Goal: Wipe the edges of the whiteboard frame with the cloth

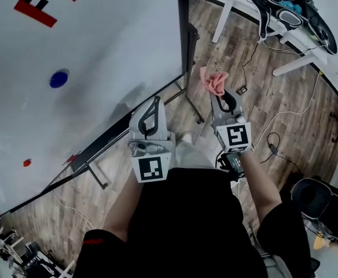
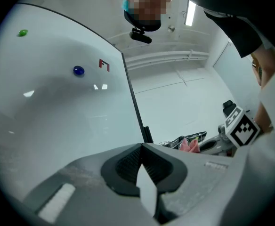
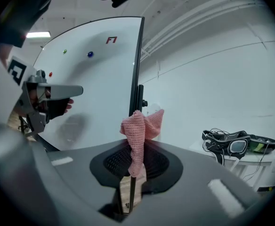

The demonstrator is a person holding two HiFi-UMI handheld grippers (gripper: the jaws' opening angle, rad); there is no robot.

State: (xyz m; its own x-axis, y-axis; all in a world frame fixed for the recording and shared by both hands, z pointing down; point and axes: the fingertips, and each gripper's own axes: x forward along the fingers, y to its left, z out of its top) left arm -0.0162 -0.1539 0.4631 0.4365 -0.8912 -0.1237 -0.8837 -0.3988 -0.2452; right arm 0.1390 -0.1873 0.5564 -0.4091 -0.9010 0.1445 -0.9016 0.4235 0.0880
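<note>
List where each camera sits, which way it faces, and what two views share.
Head view: on the person's head, facing steeply down at whiteboard and floor; shows forearms, left gripper, and right gripper holding the pink cloth.
Left gripper view: on the left gripper, facing along its shut jaws at the whiteboard's black side frame; right gripper at far right.
Right gripper view: on the right gripper, facing along jaws shut on the cloth at that frame; left gripper at left.
Shared: both gripper views show the blue magnet.
</note>
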